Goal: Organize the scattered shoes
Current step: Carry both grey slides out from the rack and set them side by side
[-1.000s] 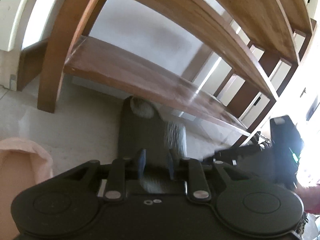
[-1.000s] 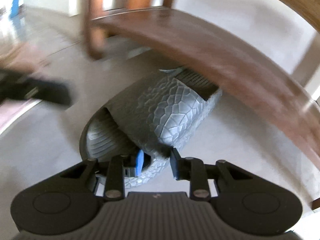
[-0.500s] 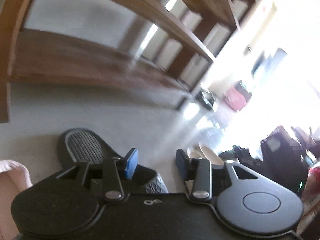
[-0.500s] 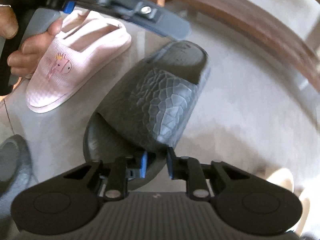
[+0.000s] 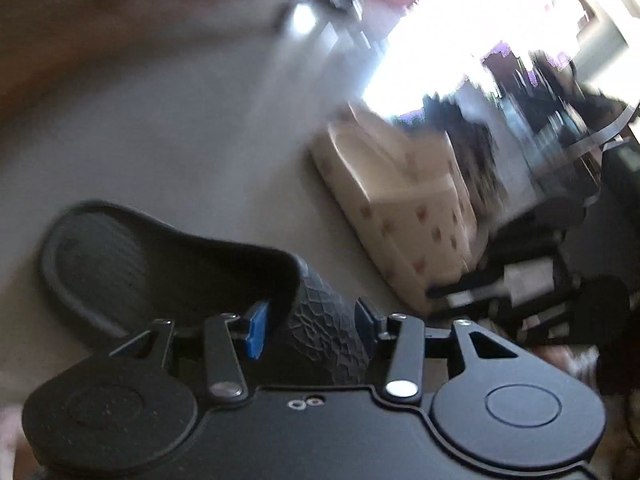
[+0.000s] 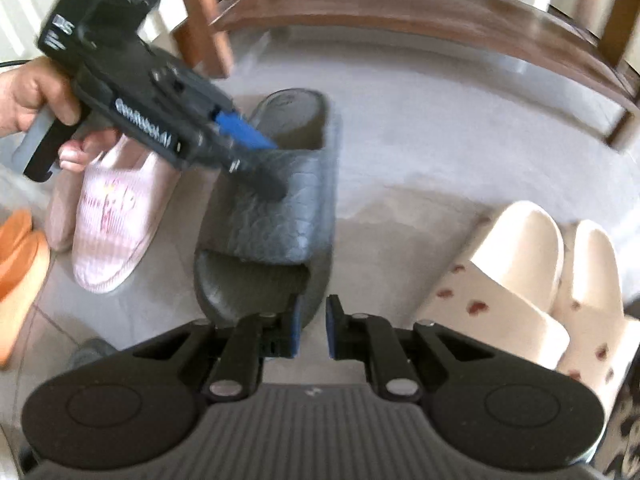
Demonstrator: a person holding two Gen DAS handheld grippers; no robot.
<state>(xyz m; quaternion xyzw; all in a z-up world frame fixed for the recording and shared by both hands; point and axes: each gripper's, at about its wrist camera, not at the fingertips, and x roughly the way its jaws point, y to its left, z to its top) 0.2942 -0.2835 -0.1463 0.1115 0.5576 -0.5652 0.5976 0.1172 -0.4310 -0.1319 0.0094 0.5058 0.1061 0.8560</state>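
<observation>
Your right gripper [image 6: 311, 330] has its pads pressed close together on the side wall of the grey slide [image 6: 276, 204] at its toe end. Your left gripper [image 5: 308, 326] straddles the slide's strap; its jaws are closing, with the strap [image 5: 324, 332] between the blue pads [image 5: 256, 330], but blur hides whether they touch it. The slide lies on the floor [image 6: 420, 152], in front of the wooden rack [image 6: 400, 12], just beside the pink slipper [image 6: 116, 216] and apart from the cream pair [image 6: 532, 280].

A second ago the right gripper held this slide up by the rack's low shelf; now the slide is down on the floor. The left gripper, then off the slide, is now over its strap.

The left view is badly smeared: the background is streaks and glare. An orange shoe [image 6: 18, 256] is cut off at the right view's edge. Your left hand [image 6: 36, 96] partly covers the pink slipper.
</observation>
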